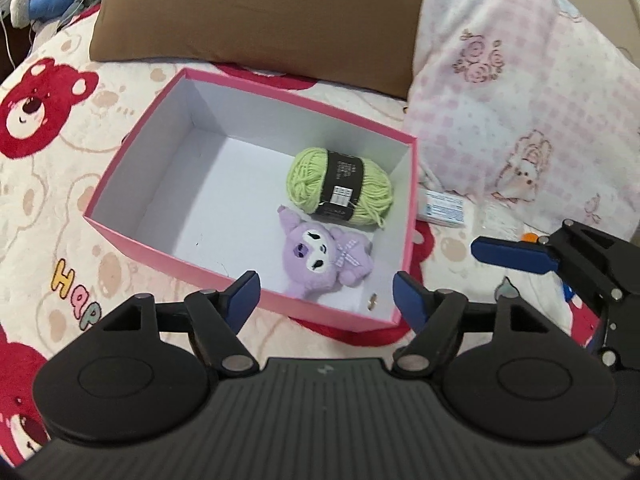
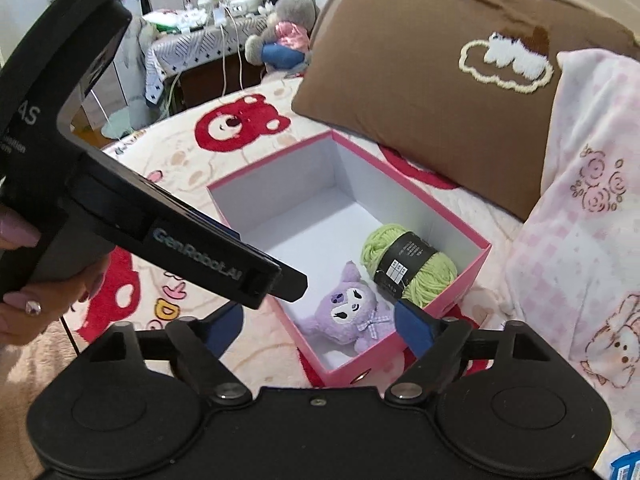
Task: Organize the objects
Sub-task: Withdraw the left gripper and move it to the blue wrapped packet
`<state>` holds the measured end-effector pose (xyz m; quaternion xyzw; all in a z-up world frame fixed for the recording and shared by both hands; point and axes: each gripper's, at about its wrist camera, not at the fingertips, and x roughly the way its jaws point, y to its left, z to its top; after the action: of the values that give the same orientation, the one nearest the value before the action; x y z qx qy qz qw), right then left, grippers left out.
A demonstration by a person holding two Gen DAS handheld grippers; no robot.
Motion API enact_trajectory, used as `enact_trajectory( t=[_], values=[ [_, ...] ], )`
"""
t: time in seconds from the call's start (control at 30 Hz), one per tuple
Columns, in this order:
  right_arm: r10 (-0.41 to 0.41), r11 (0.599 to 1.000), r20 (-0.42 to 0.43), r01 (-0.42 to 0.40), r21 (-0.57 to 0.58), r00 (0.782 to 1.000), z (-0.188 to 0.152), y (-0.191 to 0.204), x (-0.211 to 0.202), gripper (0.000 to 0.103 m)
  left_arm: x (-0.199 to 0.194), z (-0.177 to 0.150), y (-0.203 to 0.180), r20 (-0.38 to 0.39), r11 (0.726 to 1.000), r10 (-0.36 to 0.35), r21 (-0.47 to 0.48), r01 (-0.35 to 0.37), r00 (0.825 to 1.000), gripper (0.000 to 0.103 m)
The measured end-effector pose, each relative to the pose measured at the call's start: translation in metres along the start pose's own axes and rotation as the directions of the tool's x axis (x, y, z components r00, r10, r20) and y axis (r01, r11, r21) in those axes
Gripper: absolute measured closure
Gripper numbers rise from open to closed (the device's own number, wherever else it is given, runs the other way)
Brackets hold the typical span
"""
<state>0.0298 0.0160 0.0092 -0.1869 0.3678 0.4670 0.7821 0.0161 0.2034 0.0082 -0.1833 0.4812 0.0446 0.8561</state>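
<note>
Both grippers (image 1: 325, 294) (image 2: 320, 320) agape, empty, above pink box (image 1: 248, 300) with plush (image 1: 324, 258) and yarn (image 1: 340, 186)

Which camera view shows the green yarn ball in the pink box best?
The left wrist view shows the green yarn ball best: it lies whole and unblocked in the pink box, its dark label facing the camera. The right wrist view also shows the yarn, but more from the side, and the right tool's finger covers its lower edge.

We've free room in the box (image 1: 132, 204) left half; yarn (image 1: 340, 186) & plush (image 1: 326, 258) fill the right, pillow (image 1: 256, 20) crowds behind.
</note>
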Motion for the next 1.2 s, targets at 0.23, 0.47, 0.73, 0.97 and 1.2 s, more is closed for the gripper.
enact_trajectory(
  t=[0.23,0.47,0.73,0.97,1.2],
  values=[
    [0.021,0.999,0.046,-0.020,-0.026,0.999,-0.008,0.005,-0.033,0.010,-0.034,-0.008,-0.021,-0.003,0.999,0.006,0.050,-0.006,1.000,0.020],
    [0.013,1.000,0.033,-0.013,0.003,0.999,-0.020,0.006,-0.065,0.010,-0.059,-0.027,-0.045,-0.015,0.996,-0.027,0.087,0.028,1.000,0.007],
    [0.006,1.000,-0.003,-0.006,0.005,1.000,-0.045,0.010,-0.100,0.010,-0.075,-0.056,-0.074,-0.065,0.989,-0.055,0.135,0.063,0.996,0.002],
    [-0.014,1.000,-0.042,0.015,0.023,0.999,-0.072,0.003,-0.124,0.010,-0.076,-0.075,-0.095,-0.102,0.980,-0.050,0.188,0.069,0.994,0.002],
    [-0.026,0.997,-0.062,0.031,0.072,0.998,-0.105,-0.013,-0.144,0.010,-0.066,-0.090,-0.116,-0.141,0.967,-0.098,0.222,0.128,0.985,0.002]
  ],
)
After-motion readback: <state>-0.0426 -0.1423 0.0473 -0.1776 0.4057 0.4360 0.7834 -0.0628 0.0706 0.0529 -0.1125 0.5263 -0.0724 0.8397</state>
